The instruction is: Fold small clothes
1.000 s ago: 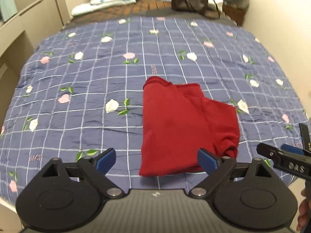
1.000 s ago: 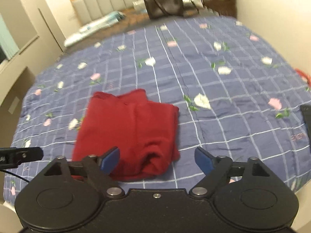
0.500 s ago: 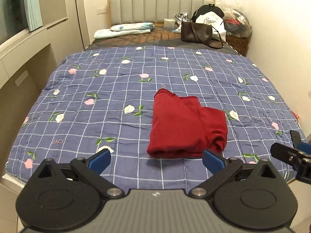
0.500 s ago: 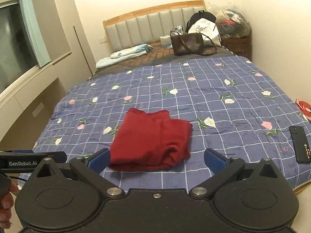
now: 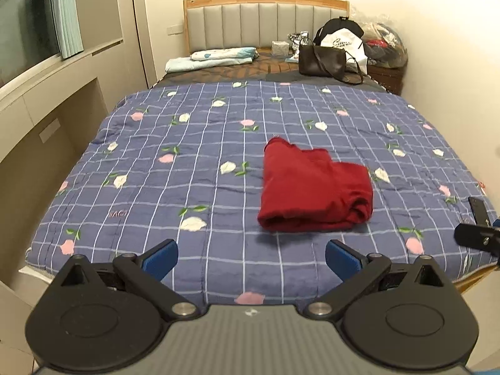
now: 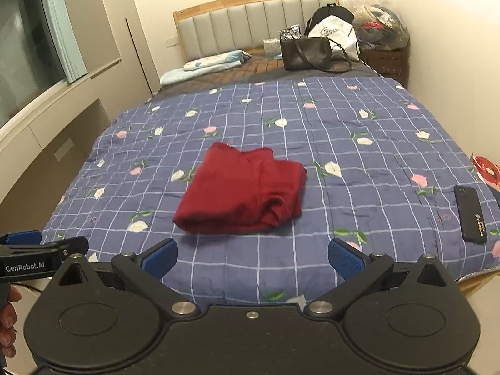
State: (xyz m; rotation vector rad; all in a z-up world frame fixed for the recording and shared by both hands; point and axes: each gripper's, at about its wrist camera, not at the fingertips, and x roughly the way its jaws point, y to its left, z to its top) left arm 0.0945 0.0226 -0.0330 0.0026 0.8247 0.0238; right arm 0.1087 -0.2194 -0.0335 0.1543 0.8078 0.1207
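Left gripper (image 5: 251, 257) and right gripper (image 6: 252, 257): jaws spread wide, holding nothing. Folded red garment (image 5: 312, 189) lies apart on quilt (image 5: 187, 168).

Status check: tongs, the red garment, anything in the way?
Left tongs open, empty; right tongs open, empty. Red garment folded on quilt, untouched. Phone off to right, clear.

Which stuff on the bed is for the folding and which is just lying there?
For the folding:
red garment, lying folded on the blue quilt
left tongs and right tongs, both open

Just lying about:
black phone
dark handbag
pale folded bedding
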